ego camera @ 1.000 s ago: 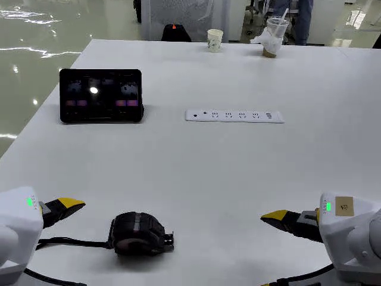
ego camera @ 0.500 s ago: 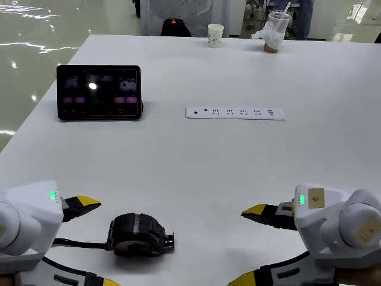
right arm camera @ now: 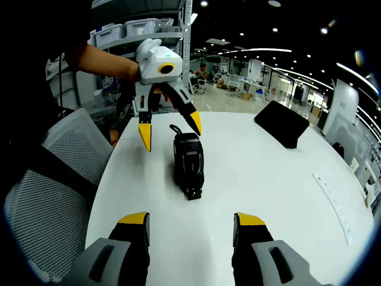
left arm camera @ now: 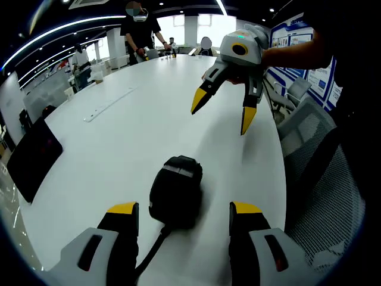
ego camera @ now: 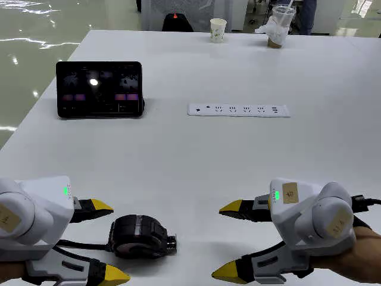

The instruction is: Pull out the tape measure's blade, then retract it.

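The black tape measure [ego camera: 141, 237] is lying on the white table [ego camera: 196, 155] at 7 o'clock in the head view, its blade wound in and its strap trailing toward 9 o'clock. The left gripper [ego camera: 114, 241] is flanking its strap end with jaws wide. The right gripper [ego camera: 219, 242] is hovering at its 3 o'clock, also spread wide.

Lighting bright, overhead; glare on floor [ego camera: 36, 36] at ten o'clock, soft shadows, sharp focus, fisheye-bent edges in gripper views.
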`<state>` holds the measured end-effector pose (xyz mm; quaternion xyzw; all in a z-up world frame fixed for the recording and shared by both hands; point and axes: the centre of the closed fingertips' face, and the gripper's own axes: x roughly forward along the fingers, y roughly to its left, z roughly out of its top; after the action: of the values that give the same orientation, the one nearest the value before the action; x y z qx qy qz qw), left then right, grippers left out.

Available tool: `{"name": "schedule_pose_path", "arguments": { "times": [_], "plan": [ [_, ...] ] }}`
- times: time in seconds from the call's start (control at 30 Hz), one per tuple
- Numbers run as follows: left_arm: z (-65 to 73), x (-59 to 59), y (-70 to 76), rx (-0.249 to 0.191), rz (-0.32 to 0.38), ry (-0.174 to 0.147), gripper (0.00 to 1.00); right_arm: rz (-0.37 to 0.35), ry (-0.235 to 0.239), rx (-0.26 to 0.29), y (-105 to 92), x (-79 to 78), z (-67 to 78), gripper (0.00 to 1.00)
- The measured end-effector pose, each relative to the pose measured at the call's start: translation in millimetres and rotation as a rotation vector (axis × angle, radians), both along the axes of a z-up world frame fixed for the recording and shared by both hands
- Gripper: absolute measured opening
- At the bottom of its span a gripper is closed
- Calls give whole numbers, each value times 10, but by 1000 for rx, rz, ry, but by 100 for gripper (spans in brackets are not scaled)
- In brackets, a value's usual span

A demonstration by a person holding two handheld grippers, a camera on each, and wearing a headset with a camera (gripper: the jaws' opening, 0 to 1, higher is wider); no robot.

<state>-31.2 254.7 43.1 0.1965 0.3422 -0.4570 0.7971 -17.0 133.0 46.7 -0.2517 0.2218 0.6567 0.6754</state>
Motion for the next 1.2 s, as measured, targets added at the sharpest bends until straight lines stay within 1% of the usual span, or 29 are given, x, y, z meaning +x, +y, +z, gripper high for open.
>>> {"name": "schedule_pose_path", "arguments": {
  "times": [0.07, 0.27, 0.63, 0.7, 0.73, 0.87, 1.1, 1.13, 1.2],
  "plan": [
    [-29, 17, -2, 4, -10, 3, 53, 20, -3, 5, 52, 4, -16, 52],
    [-83, 55, -7, 20, -44, 12, 49, 79, -16, 15, 200, 9, -61, 46],
    [-137, 123, 6, 45, -102, 17, 38, 159, -28, 5, 440, 42, -196, 35],
    [-149, 127, 6, 49, -111, 17, 36, 173, -34, 1, 465, 45, -220, 33],
    [-160, 131, 6, 54, -119, 16, 35, 181, -28, -4, 482, 39, -241, 32],
    [-191, 132, -10, 56, -140, 22, 33, 203, -30, -21, 522, 40, -307, 25],
    [-235, 167, -21, 67, -166, 18, 27, 234, -18, -45, 605, 38, -435, 21],
    [-243, 164, -24, 66, -173, 24, 27, 242, -17, -52, 615, 32, -459, 21],
    [-248, 163, -26, 68, -185, 26, 27, 252, -24, -61, 635, 40, -492, 19]
  ]
}}
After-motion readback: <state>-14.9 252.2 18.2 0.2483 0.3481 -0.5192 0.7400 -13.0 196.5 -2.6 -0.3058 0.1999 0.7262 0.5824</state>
